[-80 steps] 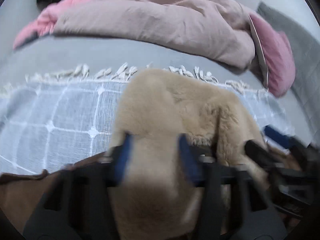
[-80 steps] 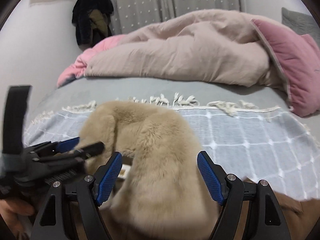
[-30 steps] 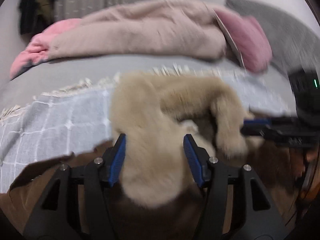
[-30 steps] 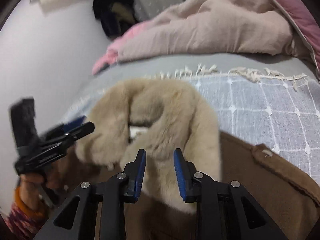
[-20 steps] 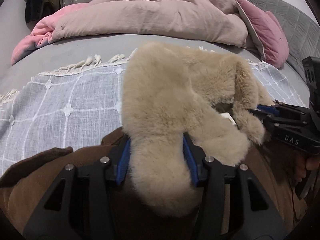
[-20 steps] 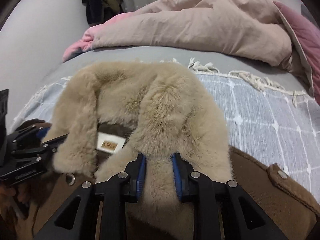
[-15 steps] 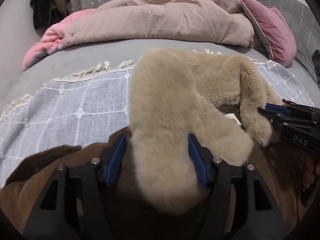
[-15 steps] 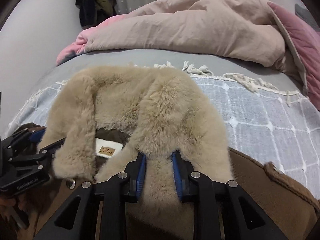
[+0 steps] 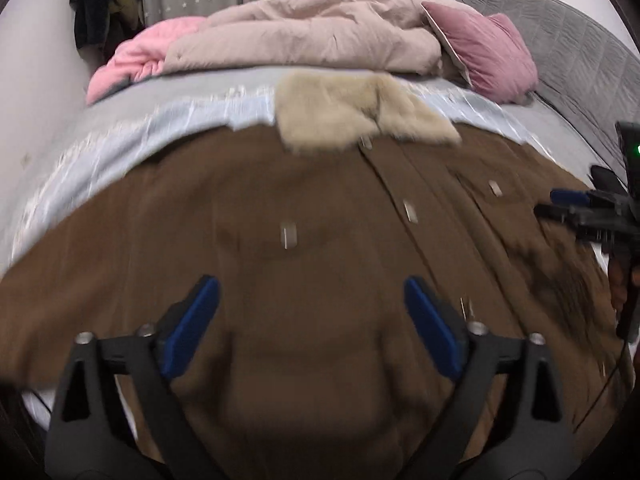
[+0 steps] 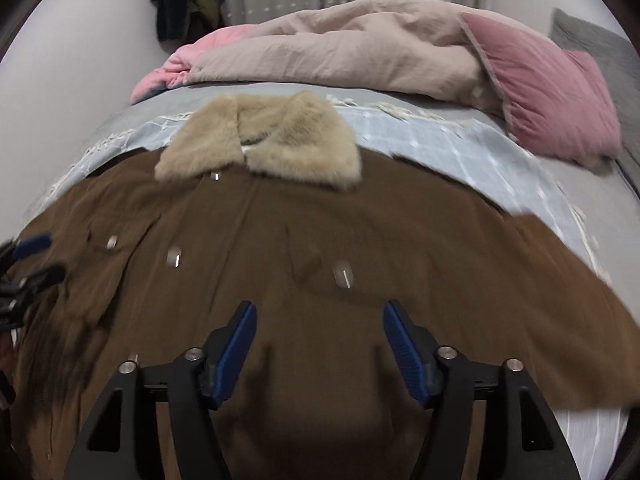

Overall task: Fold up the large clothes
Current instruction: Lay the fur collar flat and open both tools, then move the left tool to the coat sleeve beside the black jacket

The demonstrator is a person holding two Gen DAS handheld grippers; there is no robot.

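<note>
grey bed (image 10: 576, 184) under a checked throw (image 10: 432, 136), brown coat (image 10: 304, 232) spread flat, front up, fur collar (image 10: 260, 144) at the far end. left gripper (image 9: 312, 320) and right gripper (image 10: 316, 332) just opened wide, empty above the cloth. laid out only; no fold made yet.

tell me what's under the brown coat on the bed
The brown coat lies spread on a pale blue checked throw, which shows past the fur collar and shoulders. Whatever lies beneath the coat's middle is covered.
</note>
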